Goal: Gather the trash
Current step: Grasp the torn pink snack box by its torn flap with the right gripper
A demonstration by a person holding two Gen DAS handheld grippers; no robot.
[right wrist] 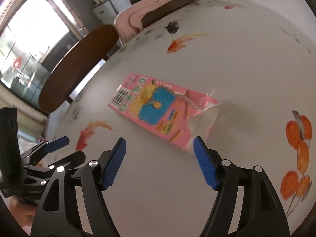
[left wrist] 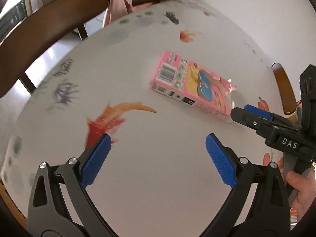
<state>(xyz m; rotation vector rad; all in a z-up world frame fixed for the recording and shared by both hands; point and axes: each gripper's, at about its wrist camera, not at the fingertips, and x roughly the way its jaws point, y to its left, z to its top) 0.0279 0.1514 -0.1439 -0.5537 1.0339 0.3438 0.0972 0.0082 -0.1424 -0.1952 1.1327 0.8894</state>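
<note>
From the left wrist, the left gripper (left wrist: 158, 158) stands wide open over bare table (left wrist: 167, 187) with nothing between its blue pads, and the pink carton (left wrist: 189, 85) lies flat well ahead of it, toward the table's far right part and clear of every edge. Its barcoded end faces the far-left edge and its torn, opened end points right, where the right gripper (left wrist: 244, 111) comes in with its tips just beside that ragged mouth; whether they touch it I cannot tell. From the right wrist, the right gripper (right wrist: 160, 160) is open wide and holds nothing; the carton's (right wrist: 156, 106) torn end lies just ahead of its right pad, not between the pads. The left gripper (right wrist: 65, 148) shows at the lower left, apart from the carton. The carton looks empty, so probably very light, and its thin card would likely cave under a hard squeeze. The printed face looks glossy and may slip. The torn flaps are weak and likely to tear further or fold away, so the sounder hold seems to be across the narrow width of the intact body, near the middle, with a gentle close.
</note>
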